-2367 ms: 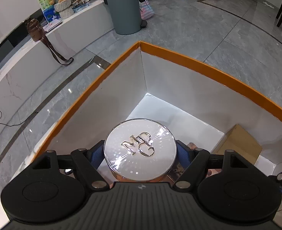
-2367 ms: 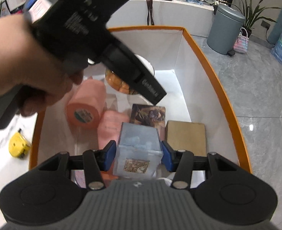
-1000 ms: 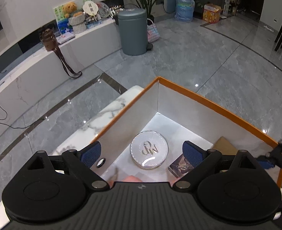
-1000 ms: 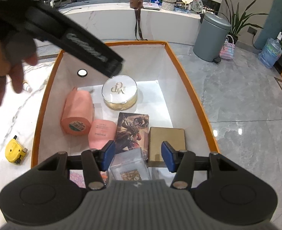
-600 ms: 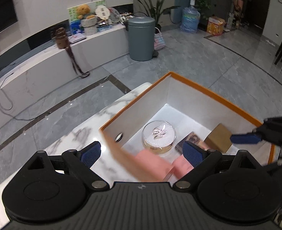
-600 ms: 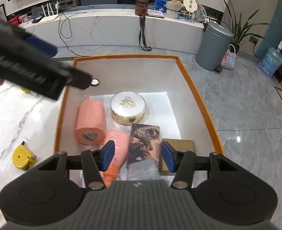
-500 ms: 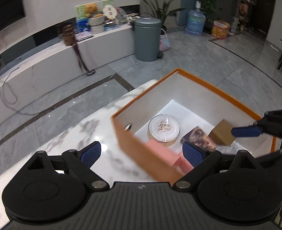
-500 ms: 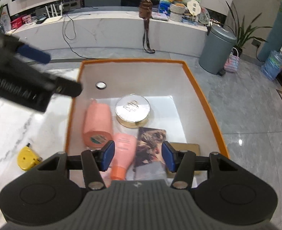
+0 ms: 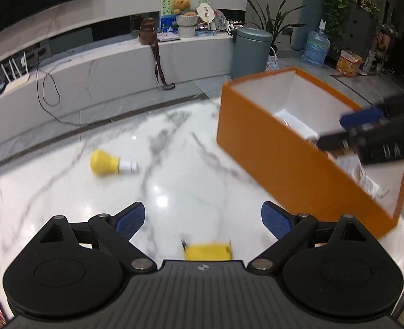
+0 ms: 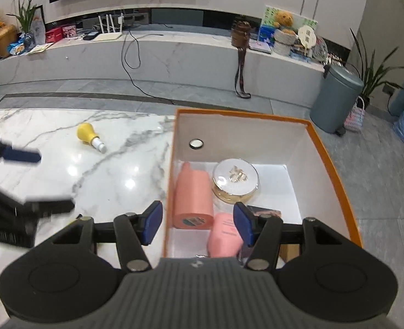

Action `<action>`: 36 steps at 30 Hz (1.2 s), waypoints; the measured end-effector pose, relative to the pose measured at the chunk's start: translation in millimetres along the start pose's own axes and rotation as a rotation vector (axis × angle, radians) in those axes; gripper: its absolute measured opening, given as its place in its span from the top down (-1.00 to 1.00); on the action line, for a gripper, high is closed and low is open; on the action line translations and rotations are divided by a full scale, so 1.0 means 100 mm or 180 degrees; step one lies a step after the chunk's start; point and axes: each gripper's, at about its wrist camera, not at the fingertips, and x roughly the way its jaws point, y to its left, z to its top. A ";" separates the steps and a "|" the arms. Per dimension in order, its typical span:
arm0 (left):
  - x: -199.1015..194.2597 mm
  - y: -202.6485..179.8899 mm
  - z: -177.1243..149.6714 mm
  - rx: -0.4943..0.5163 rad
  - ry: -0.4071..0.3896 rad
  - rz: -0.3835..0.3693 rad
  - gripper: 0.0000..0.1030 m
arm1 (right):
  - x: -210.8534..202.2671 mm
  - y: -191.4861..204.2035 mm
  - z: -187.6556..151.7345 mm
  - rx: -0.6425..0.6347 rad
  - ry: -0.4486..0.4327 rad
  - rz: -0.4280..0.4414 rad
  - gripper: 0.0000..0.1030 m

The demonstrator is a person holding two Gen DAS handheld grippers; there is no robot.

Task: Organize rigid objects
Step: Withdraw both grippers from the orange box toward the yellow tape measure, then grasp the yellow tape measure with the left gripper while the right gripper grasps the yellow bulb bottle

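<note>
Left wrist view: the left tool (image 9: 202,219) is released, nothing between its blue pads, above the marble surface (image 9: 174,148). A yellow tape measure (image 9: 207,250) lies just under it; a yellow bulb-shaped object (image 9: 104,162) lies ahead to its left, the orange box (image 9: 289,159) ahead to its right.

Right wrist view: the right tool (image 10: 197,223) is released, its jaws have just been opening, empty, over the box's near left wall. Ahead inside lie a pink cylinder (image 10: 192,194), a round compact (image 10: 235,179) and a pink bottle (image 10: 225,235).
</note>
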 end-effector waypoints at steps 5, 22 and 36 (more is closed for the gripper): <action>0.02 0.03 -0.30 -0.0138 -0.0190 -0.0076 -1.00 | 0.02 0.21 0.00 -0.0159 -0.0021 0.0019 -0.11; 0.48 -0.05 -0.71 -0.0195 -0.0060 -0.0138 -1.00 | 0.25 0.61 0.11 -0.0362 -0.0087 0.0119 -0.11; 0.46 -0.03 -0.80 0.0006 -0.0198 0.0052 -0.33 | 0.41 0.80 0.14 -0.0452 -0.0075 0.0177 -0.13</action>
